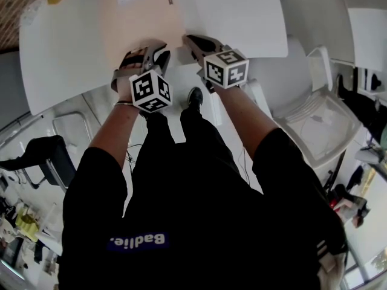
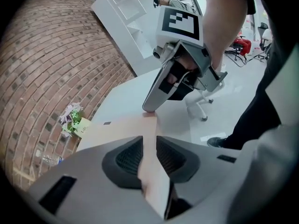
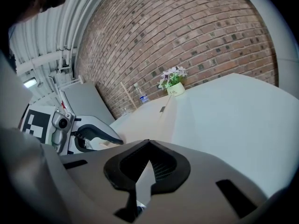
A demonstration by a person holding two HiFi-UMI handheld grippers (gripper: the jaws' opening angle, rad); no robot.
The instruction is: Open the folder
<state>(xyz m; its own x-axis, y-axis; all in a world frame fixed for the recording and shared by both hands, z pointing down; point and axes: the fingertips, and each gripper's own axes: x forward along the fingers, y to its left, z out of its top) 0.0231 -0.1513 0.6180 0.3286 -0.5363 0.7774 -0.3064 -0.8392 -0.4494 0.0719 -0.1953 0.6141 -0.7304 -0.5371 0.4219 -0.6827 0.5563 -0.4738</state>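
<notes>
A pale peach folder (image 1: pixel 142 17) lies flat on the white table (image 1: pixel 242 17), its near edge at the table's front edge. My left gripper (image 1: pixel 154 48) is shut on that near edge; in the left gripper view the peach sheet (image 2: pixel 117 127) runs straight between the pads (image 2: pixel 128 157). My right gripper (image 1: pixel 188 39) sits just to the right, at the folder's near right corner, with its tip (image 2: pixel 149 108) touching the sheet. Its jaws stand together, and a pale sliver of sheet shows between the pads (image 3: pixel 161 169). The folder (image 3: pixel 145 115) is shut flat.
A small potted plant (image 3: pixel 173 85) and a clear bottle (image 3: pixel 142 97) stand at the table's far end by the brick wall (image 3: pixel 196 36). A white chair (image 1: pixel 320 119) stands to the right. The person's legs and shoe (image 1: pixel 195 96) are below the table edge.
</notes>
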